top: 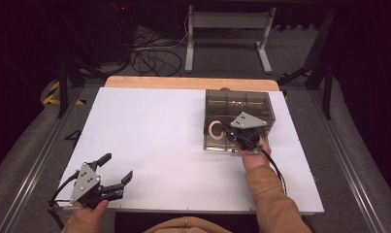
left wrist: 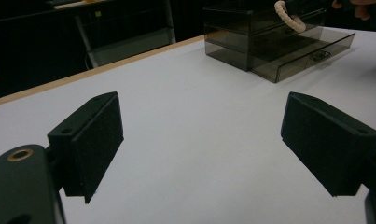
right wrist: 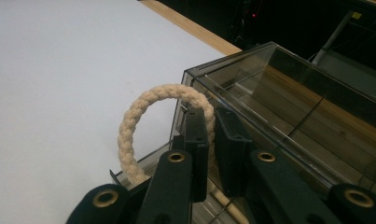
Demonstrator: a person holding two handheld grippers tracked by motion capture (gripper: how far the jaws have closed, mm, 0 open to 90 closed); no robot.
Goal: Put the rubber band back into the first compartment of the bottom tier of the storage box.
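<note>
Rope ring (right wrist: 148, 109): braided cream cord loop, held up over the near-left corner of the drawer box (top: 237, 104), above its pulled-out lower drawer (left wrist: 311, 53). In the high view it sits at about 9 o'clock from the right gripper (top: 232, 134).
Handling, judged: light and soft; the braid looks grippy rather than slick, not fragile. The loop keeps its round shape while hanging, so it has some stiffness, but it will likely flex and swing if moved fast.
Where to hold, judged: pinch across the cord thickness at one point on the rim, as now; that leaves the rest of the loop free to drop into the drawer.
Right fingers (right wrist: 197, 135): clenched on the ring, cord trapped between the two pads at the ring's right side, 3 o'clock on the loop in the right gripper view. Almost no gap left.
Left gripper (top: 116, 170): resting near the table (top: 149, 126) front-left corner, 7 o'clock from the box and well apart from it.
Left fingers (left wrist: 90, 140): spread wide, released, nothing between them, bare white surface beyond.
Drawer box: smoked clear plastic, hard and slick; it may slide if bumped.
Risk, judged: the ring could catch on the drawer's front wall when lowered.
</note>
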